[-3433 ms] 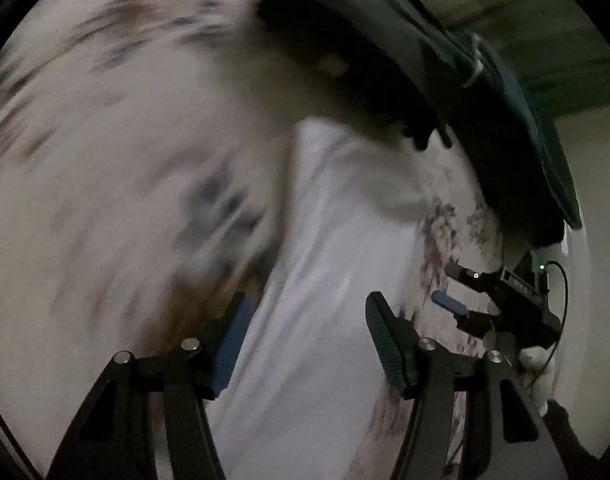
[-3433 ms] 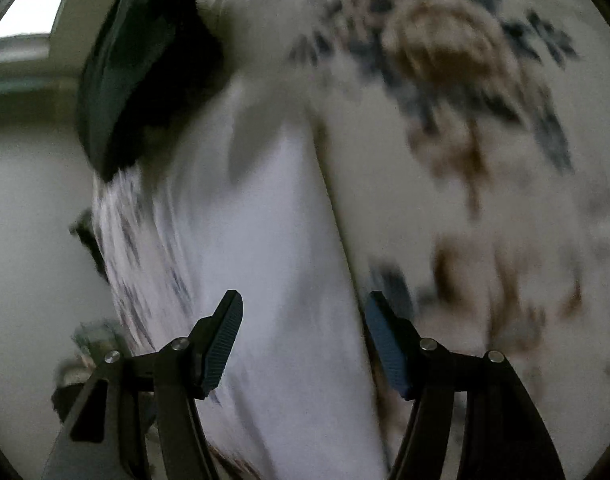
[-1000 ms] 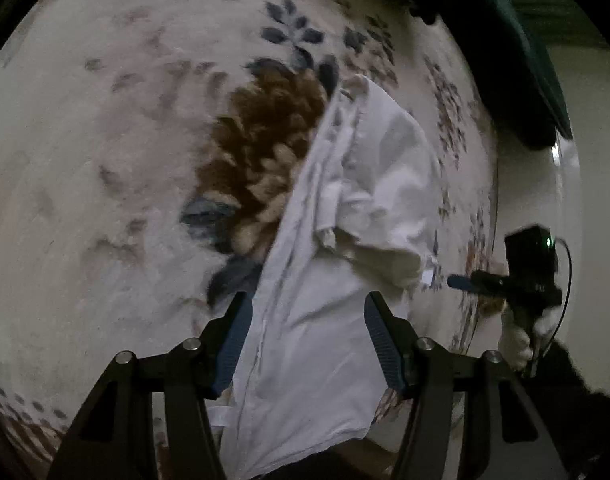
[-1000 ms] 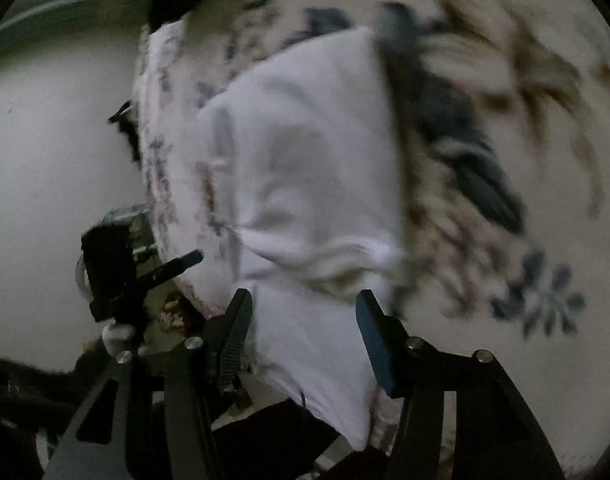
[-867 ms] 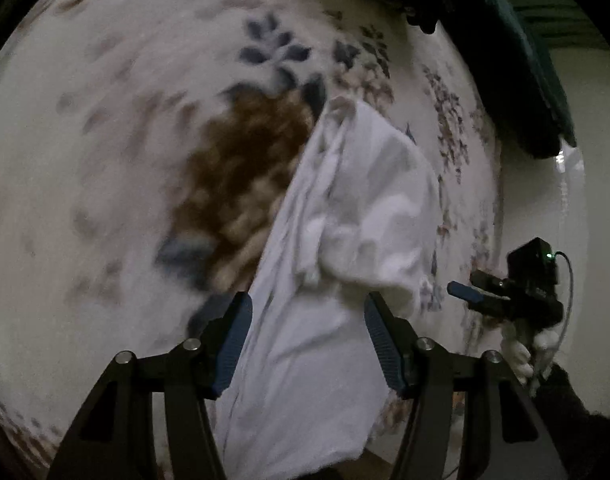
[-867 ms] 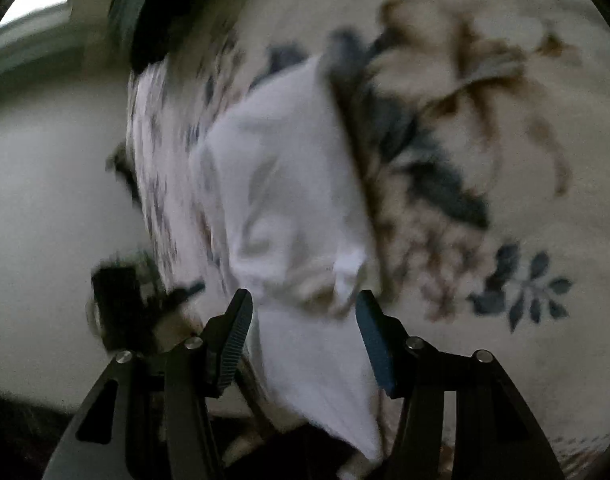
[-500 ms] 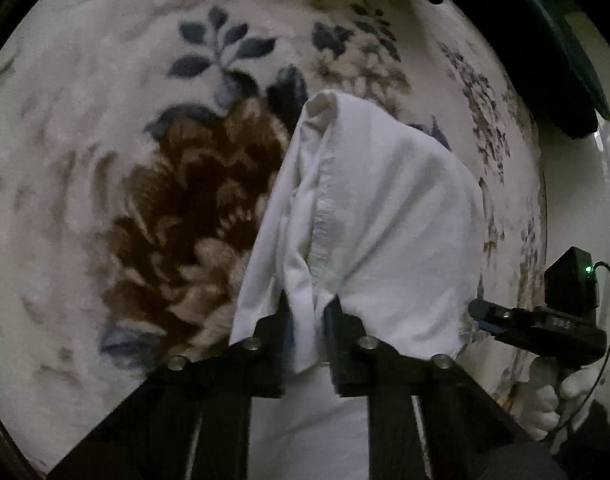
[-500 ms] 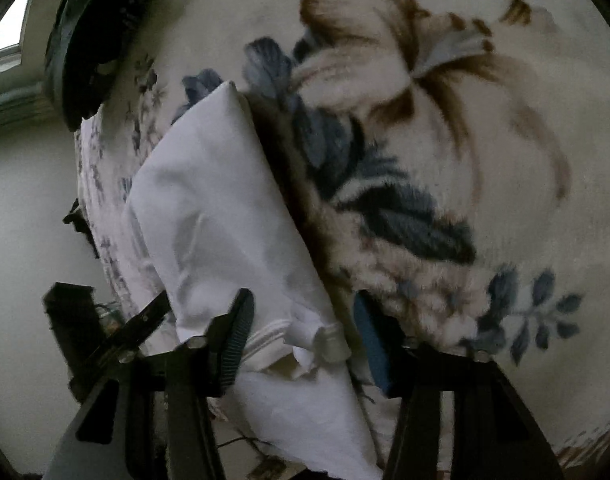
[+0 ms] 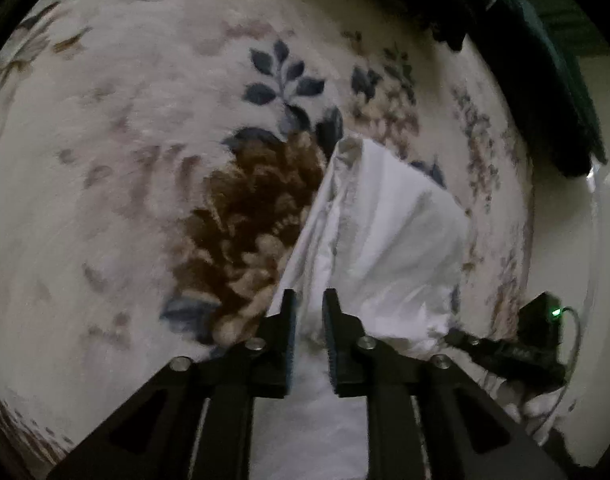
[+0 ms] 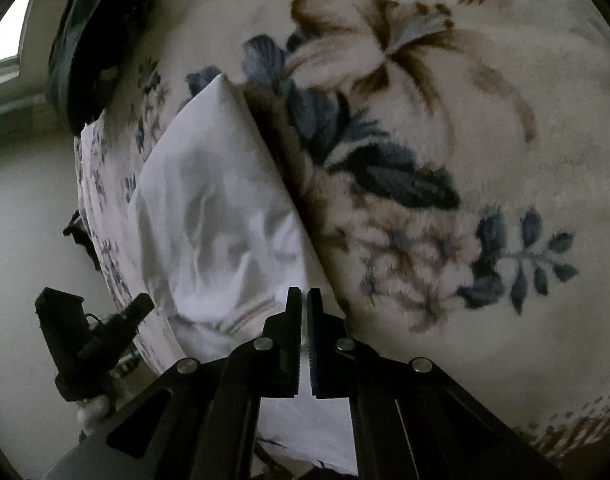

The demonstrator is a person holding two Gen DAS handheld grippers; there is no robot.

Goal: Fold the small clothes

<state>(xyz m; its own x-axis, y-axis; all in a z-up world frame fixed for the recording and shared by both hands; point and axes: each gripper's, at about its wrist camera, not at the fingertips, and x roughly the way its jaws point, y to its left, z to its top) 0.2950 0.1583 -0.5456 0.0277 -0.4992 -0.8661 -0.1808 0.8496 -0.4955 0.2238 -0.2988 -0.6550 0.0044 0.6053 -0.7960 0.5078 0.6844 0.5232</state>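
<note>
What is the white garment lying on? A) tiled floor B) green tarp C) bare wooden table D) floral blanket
D: the white garment lies on a cream floral blanket with brown and blue flowers, seen all around it in both wrist views.

Close, downward wrist views; shared blanket.
</note>
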